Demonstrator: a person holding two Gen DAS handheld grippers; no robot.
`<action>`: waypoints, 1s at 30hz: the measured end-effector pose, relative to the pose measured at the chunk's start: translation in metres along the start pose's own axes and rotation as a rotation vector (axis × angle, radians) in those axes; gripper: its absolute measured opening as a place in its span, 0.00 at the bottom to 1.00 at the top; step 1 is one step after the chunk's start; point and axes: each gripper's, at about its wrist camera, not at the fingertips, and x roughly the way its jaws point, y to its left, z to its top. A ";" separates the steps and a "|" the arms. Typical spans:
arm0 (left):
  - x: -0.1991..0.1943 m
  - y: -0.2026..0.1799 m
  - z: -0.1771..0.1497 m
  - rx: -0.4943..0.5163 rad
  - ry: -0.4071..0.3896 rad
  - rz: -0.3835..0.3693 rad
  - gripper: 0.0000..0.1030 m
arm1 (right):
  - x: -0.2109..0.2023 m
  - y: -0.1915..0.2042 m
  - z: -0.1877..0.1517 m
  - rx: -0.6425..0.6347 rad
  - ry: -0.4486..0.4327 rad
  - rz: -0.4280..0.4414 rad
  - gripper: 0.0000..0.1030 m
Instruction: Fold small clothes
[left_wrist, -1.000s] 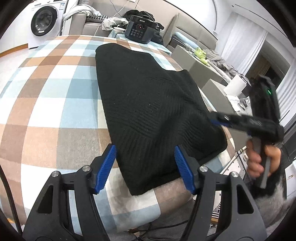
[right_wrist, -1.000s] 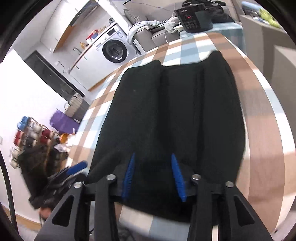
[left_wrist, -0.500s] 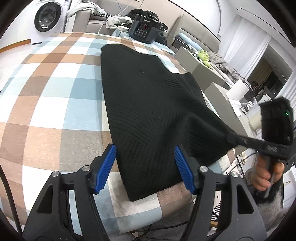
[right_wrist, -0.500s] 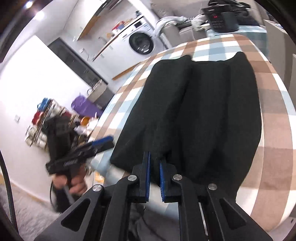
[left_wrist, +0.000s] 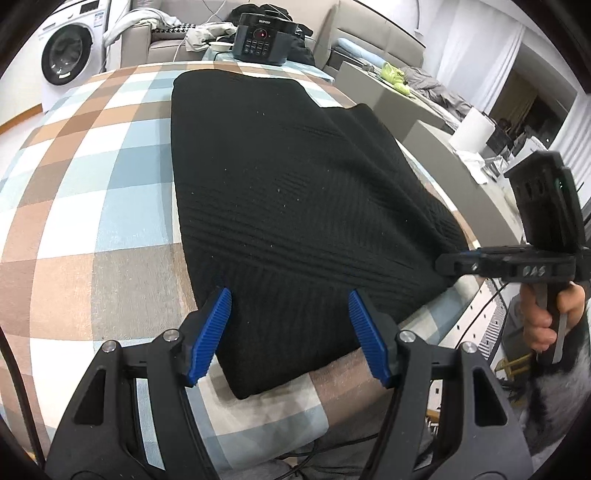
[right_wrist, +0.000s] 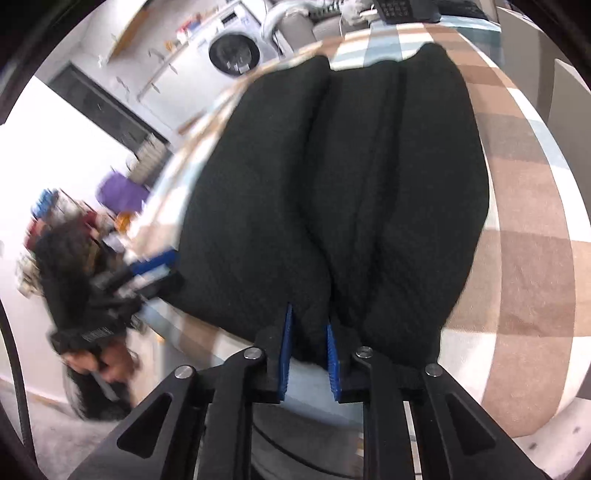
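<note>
A black knitted garment (left_wrist: 280, 192) lies lengthwise on the checked tablecloth (left_wrist: 85, 206), folded into a long strip. My left gripper (left_wrist: 290, 310) is open, its blue pads on either side of the garment's near end, low over it. My right gripper (right_wrist: 308, 339) is shut on the garment's near edge (right_wrist: 314, 332), bunching the cloth into ridges. In the left wrist view the right gripper (left_wrist: 458, 264) pinches the garment's right corner at the table edge. The left gripper (right_wrist: 147, 273) shows blurred at the left of the right wrist view.
A black electric cooker (left_wrist: 264, 38) stands at the table's far end. A washing machine (left_wrist: 70, 55) and a sofa (left_wrist: 166, 33) lie beyond. Grey boxes (left_wrist: 384, 92) and a paper roll (left_wrist: 472, 129) sit right of the table. The table edge is close below both grippers.
My right gripper closed on the garment's near edge and has pulled it up into ridges. My left gripper stayed open and moved forward over the garment's near end.
</note>
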 end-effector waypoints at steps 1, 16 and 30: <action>-0.001 0.001 0.000 -0.003 0.000 -0.001 0.62 | -0.003 0.000 -0.002 0.001 -0.003 0.012 0.17; 0.001 0.005 0.004 -0.051 -0.019 -0.022 0.62 | -0.006 0.011 -0.001 -0.050 -0.019 -0.033 0.13; 0.002 0.004 0.005 -0.048 -0.014 -0.013 0.62 | -0.002 -0.003 0.002 0.067 -0.149 -0.003 0.27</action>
